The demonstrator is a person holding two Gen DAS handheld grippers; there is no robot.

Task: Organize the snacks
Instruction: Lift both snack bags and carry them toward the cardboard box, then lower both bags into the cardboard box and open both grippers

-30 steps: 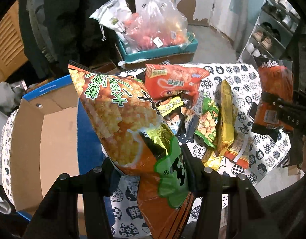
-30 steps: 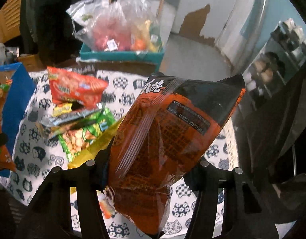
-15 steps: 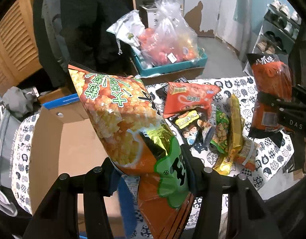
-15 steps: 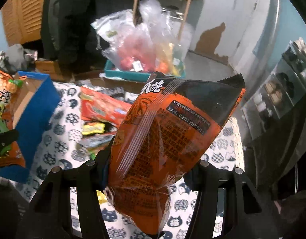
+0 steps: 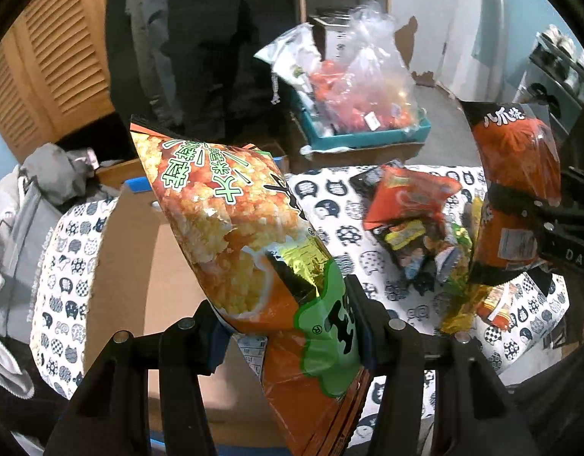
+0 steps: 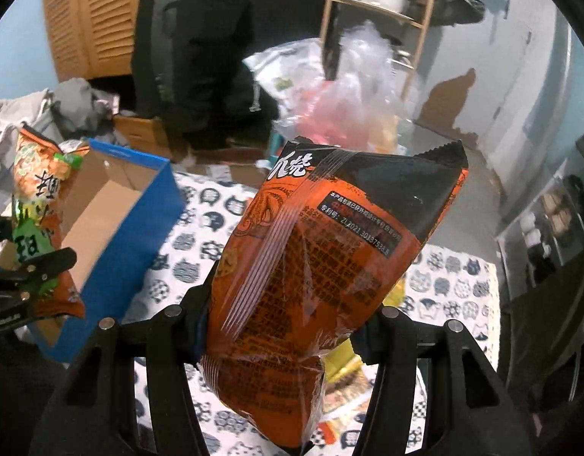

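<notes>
The left tool [image 5: 288, 326] pinches a rice-cracker bag [image 5: 231, 228] low on its body, one finger pressed on each side; the bag rises up and to the left from the grip, and its bottom end hangs below the fingers. It is held over the open cardboard box [image 5: 140, 266], which has blue outer walls and sits at the left end of the tabletop [image 5: 329, 205] with its cat-print cloth. The right tool [image 6: 280, 326] likewise clamps an orange and black snack bag [image 6: 329, 250] across its lower half, the black top edge leaning far and right, above the cloth to the right of the box.

The left wrist view shows the loose pile of snack packets [image 5: 417, 224] lying right of centre on the cloth, a pile the held bag mostly hides in the right wrist view. The right wrist view shows the box's blue side wall [image 6: 140, 239] and its bare cardboard floor.
</notes>
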